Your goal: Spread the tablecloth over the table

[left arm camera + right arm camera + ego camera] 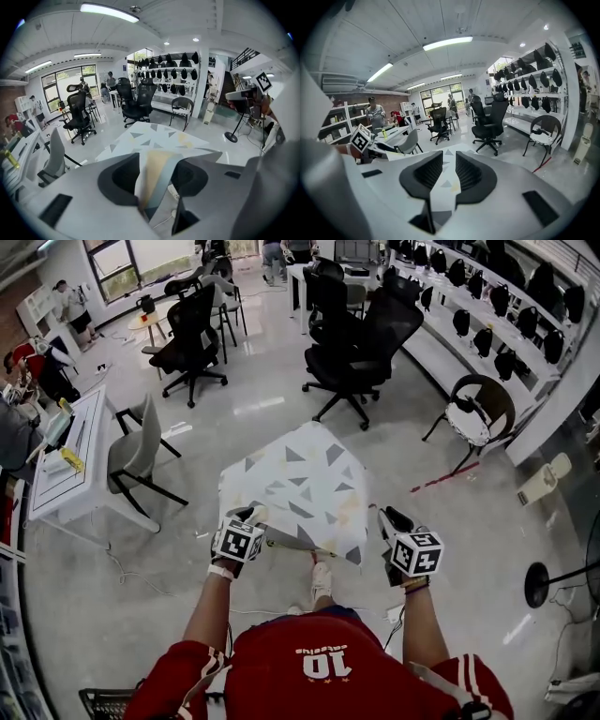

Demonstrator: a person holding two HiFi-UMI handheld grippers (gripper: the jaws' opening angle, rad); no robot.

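Note:
A white tablecloth (300, 484) with grey triangles and a yellowish patch lies spread over a small table in front of me. My left gripper (251, 517) is at its near left corner. In the left gripper view its jaws stand wide apart, and a loose fold of the tablecloth (157, 161) hangs in the gap of the left gripper (159, 174) without being pinched. My right gripper (390, 521) is at the near right corner. In the right gripper view the right gripper (449, 171) has its jaws close together on a strip of the tablecloth (440, 194).
Black office chairs (356, 343) stand beyond the table, another one (192, 338) to the far left. A white desk (70, 456) and a grey chair (136, 451) are on the left. A round-backed chair (478, 413) and a fan stand (539, 582) are on the right.

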